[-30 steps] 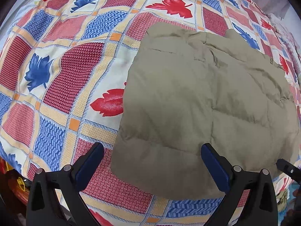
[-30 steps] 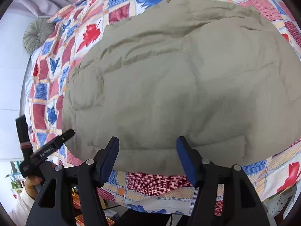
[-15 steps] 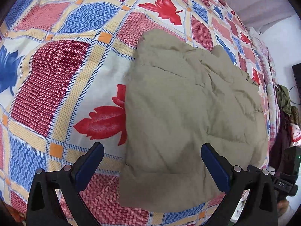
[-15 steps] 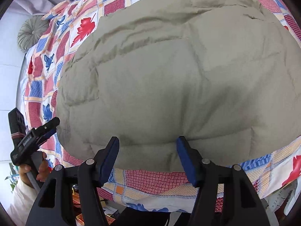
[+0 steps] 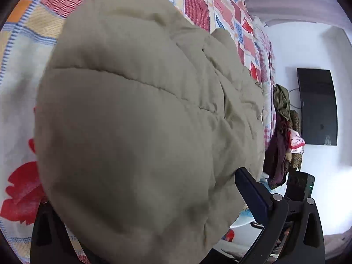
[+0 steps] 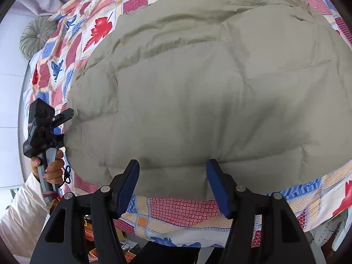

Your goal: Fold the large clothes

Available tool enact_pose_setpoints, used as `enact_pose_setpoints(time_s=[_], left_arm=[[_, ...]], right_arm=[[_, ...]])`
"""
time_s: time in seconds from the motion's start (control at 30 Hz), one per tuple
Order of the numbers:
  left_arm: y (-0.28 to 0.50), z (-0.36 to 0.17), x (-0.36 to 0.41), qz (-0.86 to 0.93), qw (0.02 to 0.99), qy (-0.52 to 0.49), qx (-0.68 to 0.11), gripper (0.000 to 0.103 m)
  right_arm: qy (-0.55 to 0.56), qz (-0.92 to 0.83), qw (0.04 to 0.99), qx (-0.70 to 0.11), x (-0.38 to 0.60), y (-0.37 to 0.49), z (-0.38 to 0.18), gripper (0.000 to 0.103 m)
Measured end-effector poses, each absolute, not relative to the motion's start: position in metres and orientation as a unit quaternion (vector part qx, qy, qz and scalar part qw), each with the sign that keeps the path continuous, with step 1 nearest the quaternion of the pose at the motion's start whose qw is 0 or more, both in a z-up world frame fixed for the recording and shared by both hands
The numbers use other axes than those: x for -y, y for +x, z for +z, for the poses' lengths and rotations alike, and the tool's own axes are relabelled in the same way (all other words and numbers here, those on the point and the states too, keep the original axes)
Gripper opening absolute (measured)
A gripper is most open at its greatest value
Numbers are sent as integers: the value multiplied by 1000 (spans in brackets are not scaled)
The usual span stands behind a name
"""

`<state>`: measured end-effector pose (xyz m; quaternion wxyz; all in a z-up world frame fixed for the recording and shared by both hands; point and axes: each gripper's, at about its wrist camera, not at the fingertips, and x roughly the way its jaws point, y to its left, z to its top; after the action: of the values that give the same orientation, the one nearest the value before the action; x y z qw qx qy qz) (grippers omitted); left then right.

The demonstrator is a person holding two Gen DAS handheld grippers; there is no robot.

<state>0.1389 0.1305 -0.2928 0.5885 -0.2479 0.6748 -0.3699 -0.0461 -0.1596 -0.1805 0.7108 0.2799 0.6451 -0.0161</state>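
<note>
Readable text: only one bit, bottom R corner of the right wrist view, grey letters on a white shoe (image 6: 338, 233) reading approx "HYITA" – cut by the frame edge, so not sure of it. A label on the left gripper's body is too small/blurred to read.

Task item: olive-khaki quilted puffer jacket (image 6: 209, 92), folded into a thick pad, lying on the bed's patchwork leaf-print bedspread (image 6: 176, 206) near its front edge. Stitch lines and creases are clear; collar, zip and sleeves can't be made out.

Right gripper (image 6: 173, 184): jaws spread wide, blue pads either side of the jacket's near hem, holding nothing. Pads look just above/at the hem; contact can't be judged.

Left gripper (image 5: 140, 215): in its own view the jacket (image 5: 143, 121) bulges over the lens and hides the L finger entirely; only the R blue pad (image 5: 250, 195) shows, at the jacket's edge. Seen from the right wrist view, the left gripper (image 6: 63, 118) sits at the jacket's L corner, one black finger tip touching the fabric, the other hidden. Open or clamped – can't tell.

Also: round pleated grey cushion (image 6: 37, 36) at the bed's far end; dark wall-mounted TV (image 5: 318, 107) with clothes heaped (image 5: 283, 132) beside it, details murky.
</note>
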Motion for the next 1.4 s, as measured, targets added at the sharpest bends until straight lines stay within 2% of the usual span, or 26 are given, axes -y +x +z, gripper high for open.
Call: enact_pose_setpoints(time_s=[0.1,0.13,0.17,0.27,0.37,0.53,0.57,0.6,0.63,0.67,0.83,1.03,1.23,1.4], left_arm=[[139,-295,-119,-370,591,-223,-681,103],[139,-295,-116,-369,592,-220,-682,97],[139,-293,-116,-369,595,-215,-681,73],[138,-289,-121,-375,593,-237,-672,37],[134,-279,-123,-378,602,-236,-663,30],[130,-250,-121,-377,615,-235,-651,27],[128,-243,-120,-379,616,-236,-648,27],[127,-234,-119,-381,619,-238,-644,27],[127,-226,-118,-383,621,-239,-641,27],[125,-217,-116,-386,622,-240,-638,27],[117,-160,-91,-415,629,-224,-618,27],[101,-106,-21,-439,641,-169,-606,27],[83,-84,54,-431,654,-108,-612,27],[84,-78,83,-420,653,-89,-624,27]], right_arm=[[276,-12,709,-648,156,-44,-181,67],[276,-9,709,-649,155,-43,-181,67],[275,-7,708,-650,154,-41,-181,67],[272,6,709,-651,152,-38,-177,67],[269,20,716,-644,156,-34,-166,67],[264,0,749,-607,180,-24,-148,67],[261,-8,754,-602,187,-20,-148,64],[264,-17,760,-594,194,-17,-150,56],[271,-20,762,-588,201,-13,-153,30],[282,-23,761,-583,207,-8,-159,17],[331,-13,764,-553,225,15,-192,14],[376,4,748,-547,228,39,-229,13],[393,16,737,-550,232,47,-249,7],[428,37,713,-554,246,46,-253,5]])
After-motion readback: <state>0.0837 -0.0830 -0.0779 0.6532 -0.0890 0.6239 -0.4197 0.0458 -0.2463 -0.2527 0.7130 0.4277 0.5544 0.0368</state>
